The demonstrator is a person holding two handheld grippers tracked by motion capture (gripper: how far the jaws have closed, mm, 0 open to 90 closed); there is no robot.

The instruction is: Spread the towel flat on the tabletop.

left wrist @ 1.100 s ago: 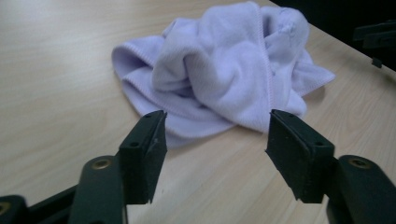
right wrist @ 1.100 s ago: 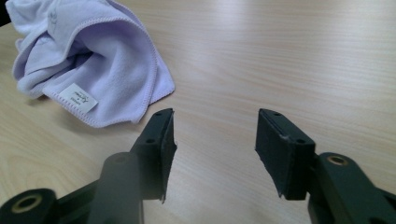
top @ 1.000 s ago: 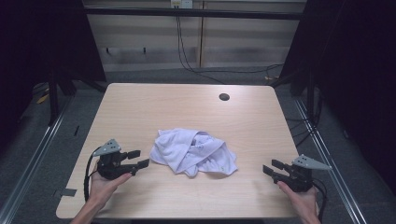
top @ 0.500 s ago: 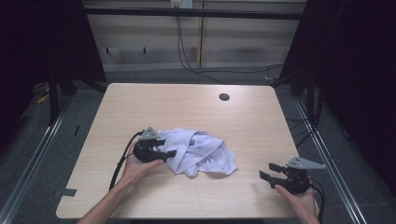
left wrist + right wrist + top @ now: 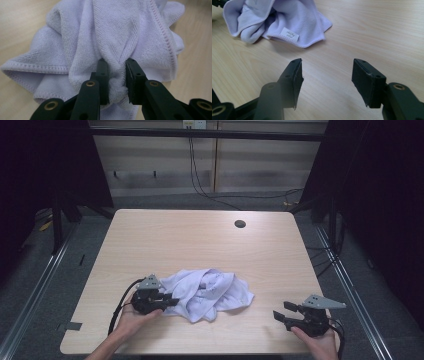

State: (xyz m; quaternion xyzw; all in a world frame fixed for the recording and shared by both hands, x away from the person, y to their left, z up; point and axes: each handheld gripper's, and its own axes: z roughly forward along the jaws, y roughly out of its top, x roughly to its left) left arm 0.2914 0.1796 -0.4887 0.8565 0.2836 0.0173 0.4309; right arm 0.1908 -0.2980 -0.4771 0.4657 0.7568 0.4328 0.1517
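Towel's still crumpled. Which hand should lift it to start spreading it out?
Left. The left gripper has just been closing and its jaws pinch a fold of the towel. The right gripper is open over bare table, short of the towel's corner.

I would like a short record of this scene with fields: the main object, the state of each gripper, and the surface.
object: crumpled pale lilac terry cloth, lying on the table, small white label near one hem
left gripper: jaws have just been closing, a fold of the cloth pinched between them
right gripper: open, nothing between the jaws, apart from the cloth
surface: light wooden table with a round dark hole near its far edge
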